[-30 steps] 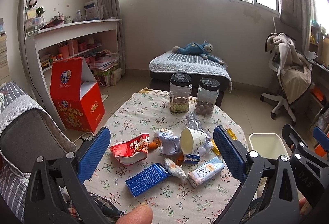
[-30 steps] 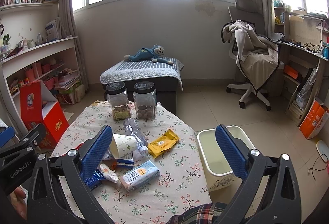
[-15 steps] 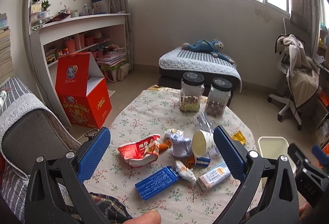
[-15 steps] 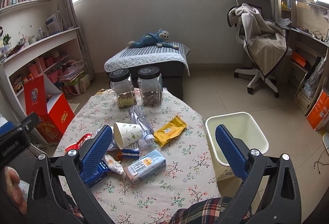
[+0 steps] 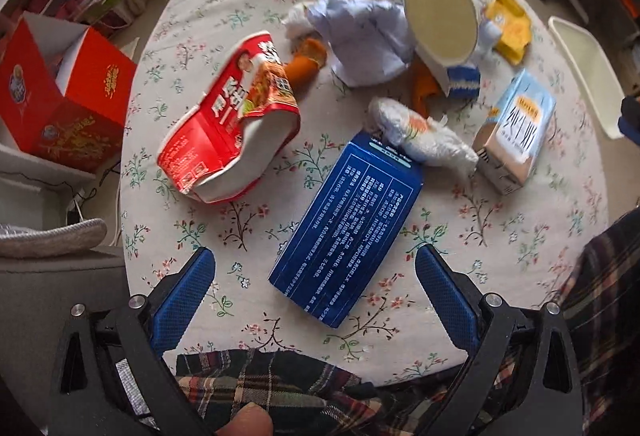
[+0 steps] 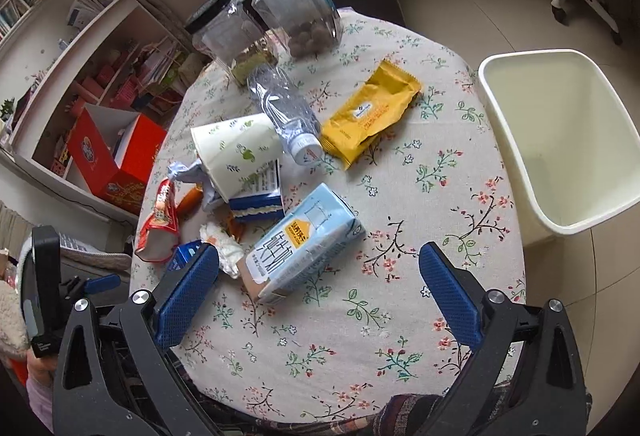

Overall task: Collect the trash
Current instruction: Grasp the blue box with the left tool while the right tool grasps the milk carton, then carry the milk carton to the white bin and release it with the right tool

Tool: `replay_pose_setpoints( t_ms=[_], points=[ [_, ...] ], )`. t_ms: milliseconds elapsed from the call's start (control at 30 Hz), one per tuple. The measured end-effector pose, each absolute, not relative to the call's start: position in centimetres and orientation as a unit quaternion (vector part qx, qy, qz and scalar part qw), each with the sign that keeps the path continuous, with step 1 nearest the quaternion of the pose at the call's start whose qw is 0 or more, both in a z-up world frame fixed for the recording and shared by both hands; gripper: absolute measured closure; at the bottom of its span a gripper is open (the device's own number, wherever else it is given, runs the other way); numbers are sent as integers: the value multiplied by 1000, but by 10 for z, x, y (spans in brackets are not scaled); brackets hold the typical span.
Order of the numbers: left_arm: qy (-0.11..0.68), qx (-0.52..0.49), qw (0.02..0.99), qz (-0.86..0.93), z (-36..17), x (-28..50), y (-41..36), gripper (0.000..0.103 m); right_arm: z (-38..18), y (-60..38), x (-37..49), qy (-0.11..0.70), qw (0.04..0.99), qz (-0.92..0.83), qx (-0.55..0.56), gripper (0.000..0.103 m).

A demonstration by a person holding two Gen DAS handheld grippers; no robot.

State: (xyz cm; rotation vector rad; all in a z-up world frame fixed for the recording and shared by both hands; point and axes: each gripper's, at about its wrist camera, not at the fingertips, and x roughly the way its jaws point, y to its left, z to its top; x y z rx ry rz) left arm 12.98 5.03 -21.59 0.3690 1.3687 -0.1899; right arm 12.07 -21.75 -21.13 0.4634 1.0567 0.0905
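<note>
Item: trash collection, opening step, nothing lifted as I am reading it. I am holding the left gripper (image 5: 314, 272) low over the near edge of the bench (image 5: 448, 320), its fingers (image 5: 186, 296) spread wide and carrying nothing; the blue carton (image 5: 346, 232) is lying flat just ahead of the gap, slightly tilted to the fingers' line. I am keeping the right gripper (image 6: 318, 278) likewise wide and empty, with the pale-blue milk carton (image 6: 300, 242) lying just ahead of its left finger. Other trash on the cloth: red snack bag (image 5: 234, 122), crumpled paper (image 5: 364, 36), paper cup (image 5: 440, 12) on its side, small white wrapper (image 5: 420, 134) touching the blue carton's far end, yellow packet (image 6: 370, 114), plastic bottle (image 6: 282, 112). The two jars (image 6: 296, 12) are probably not trash. The white bin (image 6: 560, 140) is standing on the floor beside the bench, to the right. Judgement: the next move is calling for a descent astride one carton's narrow sides, closing firmly, then carrying it over to the bin.
</note>
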Motion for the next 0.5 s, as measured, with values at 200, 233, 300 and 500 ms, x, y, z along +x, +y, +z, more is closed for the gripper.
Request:
replay_pose_setpoints(
  t_ms=[200,233,300,500],
  points=[
    [650,213,722,-102,-255,135,37,6,-241,-224,132,549,798,31,245,7],
    [647,222,722,-102,-259,134,36,6,-248,-225,134,558,788,28,258,7],
    [644,226,723,-105,-264,132,34,15,-259,-225,138,574,768,18,283,7],
    [629,192,743,-125,-258,118,44,45,-269,-207,162,583,746,-48,318,7]
  ],
)
